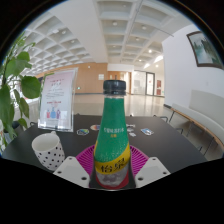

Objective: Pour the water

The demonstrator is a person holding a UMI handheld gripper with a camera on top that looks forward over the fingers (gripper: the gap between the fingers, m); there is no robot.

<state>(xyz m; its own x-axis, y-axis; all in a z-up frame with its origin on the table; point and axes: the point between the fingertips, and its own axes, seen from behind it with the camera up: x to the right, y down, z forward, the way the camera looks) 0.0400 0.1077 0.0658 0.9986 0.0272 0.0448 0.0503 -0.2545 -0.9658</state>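
The gripper [111,166] pinches the bottle [112,135] upright; it should tilt slowly toward the cup [48,150] left of the bottle.

A dark round table [150,135] carries everything here. A white paper cup [47,150] with dark dots stands on it, off to the left of a green plastic bottle [113,130]. Whether the bottle rests on the table cannot be told. Farther back on the left stands an upright sign [58,98], with a leafy green plant [12,90] beside it.
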